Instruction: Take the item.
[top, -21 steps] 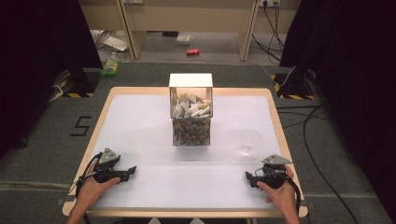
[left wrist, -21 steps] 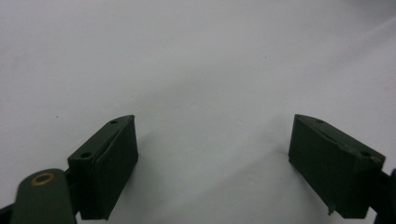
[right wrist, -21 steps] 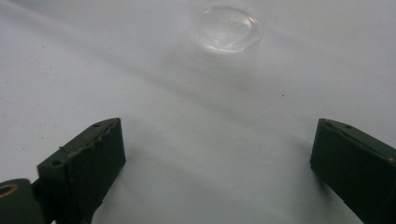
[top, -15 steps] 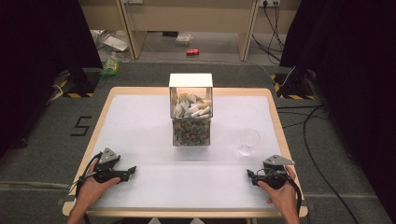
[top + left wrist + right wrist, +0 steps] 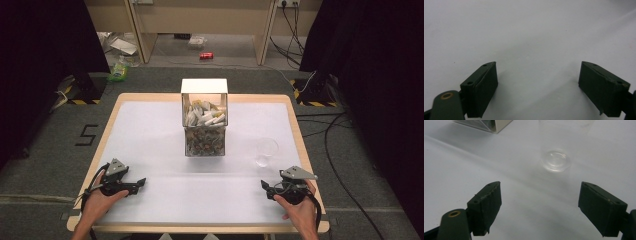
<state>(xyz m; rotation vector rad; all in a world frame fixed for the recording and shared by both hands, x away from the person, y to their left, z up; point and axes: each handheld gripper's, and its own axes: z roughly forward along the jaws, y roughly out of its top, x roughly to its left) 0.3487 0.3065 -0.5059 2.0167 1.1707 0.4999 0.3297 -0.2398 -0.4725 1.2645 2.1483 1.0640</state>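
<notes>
The right gripper (image 5: pixel 266 186) rests on the white table (image 5: pixel 150 130), its two matte black jaws spread wide, holding nothing. Just beyond it stands one clear plastic cup (image 5: pixel 555 157), round and upright. Left of the cup stands one square transparent box (image 5: pixel 204 120) full of pale wrapped pieces. Well left of the cup, the left gripper (image 5: pixel 141 183) is also wide and empty.

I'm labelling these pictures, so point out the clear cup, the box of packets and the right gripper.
clear cup (image 5: pixel 555 160): right gripper view, on its round base.
box of packets (image 5: pixel 204 140): high view, on its clear front wall.
right gripper (image 5: pixel 264 186): high view, between its open jaw tips.
</notes>
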